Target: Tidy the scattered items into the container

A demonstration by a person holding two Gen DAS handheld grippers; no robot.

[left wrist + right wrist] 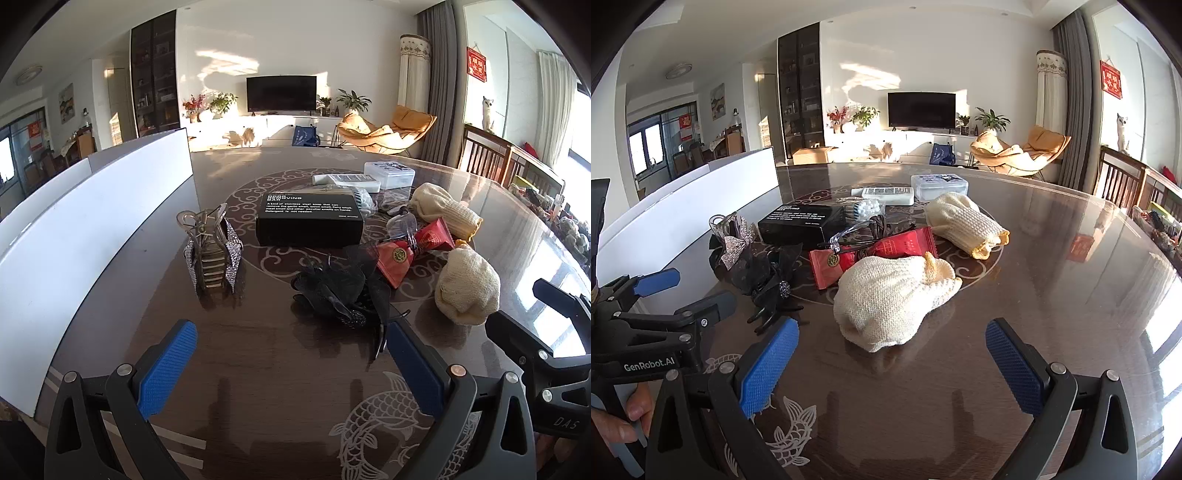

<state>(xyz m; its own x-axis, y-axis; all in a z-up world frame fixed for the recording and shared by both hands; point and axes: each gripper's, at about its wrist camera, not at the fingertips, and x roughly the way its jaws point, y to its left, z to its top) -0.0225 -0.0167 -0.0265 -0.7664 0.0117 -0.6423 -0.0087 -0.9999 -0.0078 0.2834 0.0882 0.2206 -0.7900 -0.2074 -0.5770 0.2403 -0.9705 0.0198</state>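
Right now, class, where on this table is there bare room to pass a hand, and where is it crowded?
Bare tabletop runs right of the near knitted glove and far knitted glove. Another free strip lies between the right claw and the near glove. Crowded: the middle, where black box, red packets and black hair bow cluster beside the white container.

Beyond the dark patterned table (258, 369), a black television (281, 94) stands on a white cabinet (280, 123), potted plants (352, 99) beside it, an orange lounge chair (384, 134) right, grey curtain (439, 74) behind.
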